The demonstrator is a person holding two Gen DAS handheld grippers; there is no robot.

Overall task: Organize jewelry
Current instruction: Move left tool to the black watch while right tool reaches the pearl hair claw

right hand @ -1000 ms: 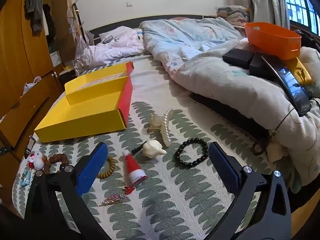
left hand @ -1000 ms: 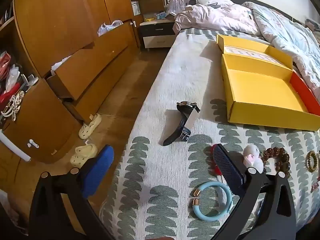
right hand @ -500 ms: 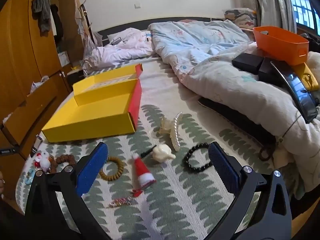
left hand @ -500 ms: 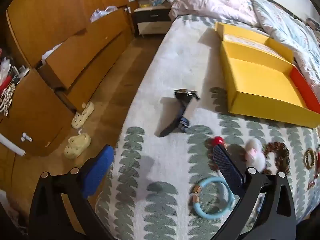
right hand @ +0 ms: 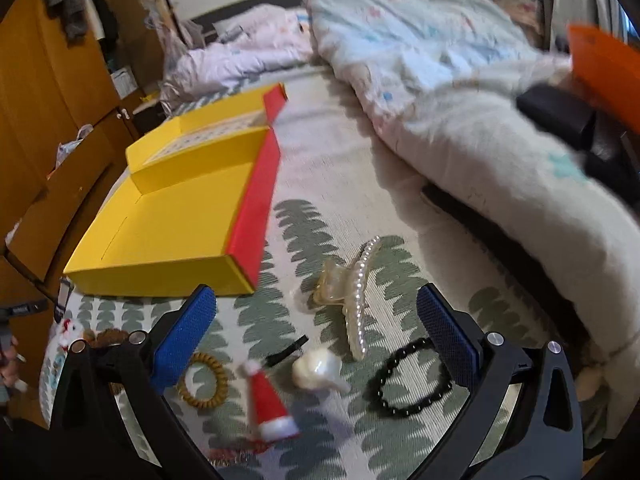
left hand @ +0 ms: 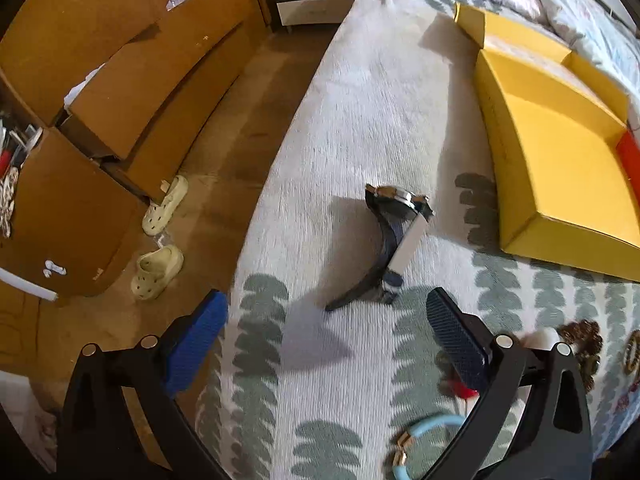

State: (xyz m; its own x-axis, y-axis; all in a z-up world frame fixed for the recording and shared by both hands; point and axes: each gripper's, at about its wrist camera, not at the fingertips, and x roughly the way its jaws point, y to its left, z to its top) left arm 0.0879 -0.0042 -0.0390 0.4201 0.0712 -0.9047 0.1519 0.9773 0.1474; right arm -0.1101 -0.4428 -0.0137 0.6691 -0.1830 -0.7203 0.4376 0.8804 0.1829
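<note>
A dark wristwatch [left hand: 390, 240] with a white tag lies on the bedspread just ahead of my open left gripper [left hand: 326, 330], which holds nothing. A light blue bangle [left hand: 424, 436] lies below the right finger. The open yellow box [left hand: 560, 184] sits to the right. My right gripper [right hand: 316, 330] is open and empty, hovering over a pearl hair claw [right hand: 352, 296], a white shell-like clip [right hand: 318, 370], a Santa-hat clip [right hand: 266, 406], a black bead bracelet [right hand: 408, 380] and an amber coil hair tie [right hand: 202, 382]. The yellow box [right hand: 172, 224] with a red flap lies ahead on the left.
Wooden drawers [left hand: 132, 92] and a pair of slippers [left hand: 160, 236] are on the floor left of the bed. A rumpled duvet [right hand: 460, 128], black cases [right hand: 560, 116] and an orange bin [right hand: 604, 68] crowd the right side. A brown bead bracelet [left hand: 582, 338] lies by the left gripper's right finger.
Both grippers moved forward and lower over the bed. The watch now sits closer to the left gripper; the hair claw and small clips now lie between the right gripper's fingers. Both stay open.
</note>
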